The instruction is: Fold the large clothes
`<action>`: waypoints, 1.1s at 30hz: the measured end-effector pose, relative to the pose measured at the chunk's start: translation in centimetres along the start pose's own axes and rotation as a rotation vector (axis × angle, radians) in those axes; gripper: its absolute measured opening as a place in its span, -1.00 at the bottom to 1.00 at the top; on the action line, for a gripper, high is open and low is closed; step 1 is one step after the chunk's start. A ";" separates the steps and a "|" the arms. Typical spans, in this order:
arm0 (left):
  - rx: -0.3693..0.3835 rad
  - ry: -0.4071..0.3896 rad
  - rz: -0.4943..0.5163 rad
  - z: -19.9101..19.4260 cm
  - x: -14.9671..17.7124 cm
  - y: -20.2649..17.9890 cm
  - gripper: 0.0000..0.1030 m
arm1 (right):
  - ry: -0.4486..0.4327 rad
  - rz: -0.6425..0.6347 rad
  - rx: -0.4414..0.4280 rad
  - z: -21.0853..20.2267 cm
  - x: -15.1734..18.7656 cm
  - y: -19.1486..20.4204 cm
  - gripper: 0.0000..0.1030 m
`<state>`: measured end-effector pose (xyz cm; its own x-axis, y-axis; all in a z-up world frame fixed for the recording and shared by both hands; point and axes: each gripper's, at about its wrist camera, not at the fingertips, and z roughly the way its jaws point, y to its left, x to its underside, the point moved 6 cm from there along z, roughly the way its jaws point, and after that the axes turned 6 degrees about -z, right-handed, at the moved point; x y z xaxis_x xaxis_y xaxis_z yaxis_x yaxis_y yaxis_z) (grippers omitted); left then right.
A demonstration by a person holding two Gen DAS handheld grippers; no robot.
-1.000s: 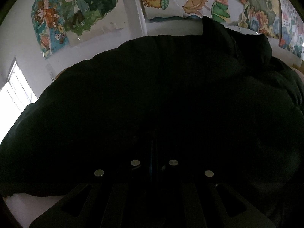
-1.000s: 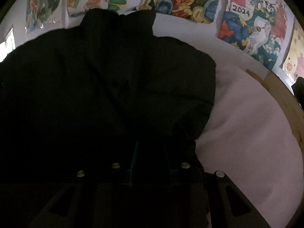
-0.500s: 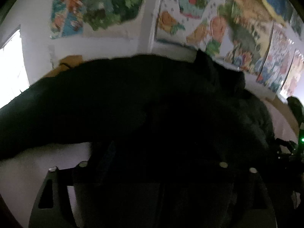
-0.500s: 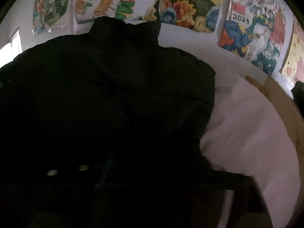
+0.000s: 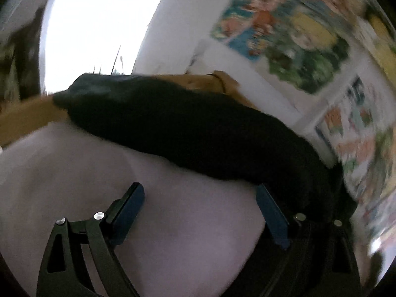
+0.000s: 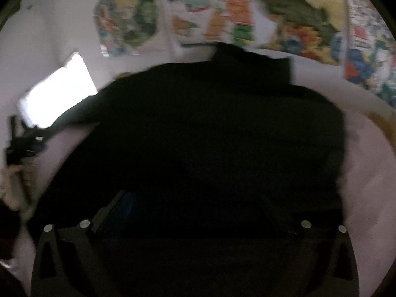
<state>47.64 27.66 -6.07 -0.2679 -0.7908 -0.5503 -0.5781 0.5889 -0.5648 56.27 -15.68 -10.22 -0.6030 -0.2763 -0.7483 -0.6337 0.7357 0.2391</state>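
A large black jacket lies spread on a pale pink bedsheet, collar toward the far wall. In the left wrist view one long black sleeve stretches left to the wooden bed edge. My left gripper is open and empty over the bare sheet, its right finger beside the sleeve's near edge. My right gripper is open, low over the jacket's lower part, with nothing held. The left gripper also shows at the left edge of the right wrist view.
A wooden bed frame runs along the left, and also shows at the right. Colourful posters cover the white wall behind. A bright window is at the left. Pink sheet lies right of the jacket.
Both grippers were shut on the jacket and have opened. The left gripper has let go and swung left over the sheet toward the sleeve. The right has pulled back a little.
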 end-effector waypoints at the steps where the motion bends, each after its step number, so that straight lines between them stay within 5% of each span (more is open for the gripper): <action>1: 0.035 -0.007 -0.055 0.0 -0.8 0.7 0.72 | 0.002 -0.013 -0.034 0.2 -0.1 1.4 1.00; 7: 0.106 -0.065 -0.314 1.4 -5.6 6.2 0.72 | -0.003 -0.122 -0.039 2.0 0.2 6.0 1.00; 11: 0.127 -0.100 -0.376 1.9 -6.9 8.2 0.59 | 0.008 -0.163 -0.016 3.2 0.8 6.5 1.00; 14: 0.073 -0.127 -0.333 2.1 -7.2 8.2 -0.21 | 0.027 -0.147 -0.009 3.9 1.4 6.0 1.00; 17: 0.111 -0.168 -0.322 1.9 -7.5 8.0 -0.64 | 0.037 -0.123 -0.004 4.2 1.7 5.1 1.00; 19: 0.140 -0.215 -0.275 0.8 -7.7 7.3 -0.83 | 0.033 -0.114 0.001 4.0 1.8 4.8 1.00; 24: 0.233 -0.347 -0.122 -2.9 -8.6 2.9 -0.90 | -0.016 -0.103 0.042 2.7 1.6 3.6 1.00; 33: 0.484 -0.502 0.352 -12.1 -4.7 -12.3 -0.90 | -0.104 0.009 0.138 0.2 -0.2 -0.4 1.00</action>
<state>46.68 22.12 10.84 0.0741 -0.4417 -0.8941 -0.0918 0.8897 -0.4471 56.75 -15.80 -10.35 -0.5504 -0.2088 -0.8084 -0.5519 0.8175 0.1645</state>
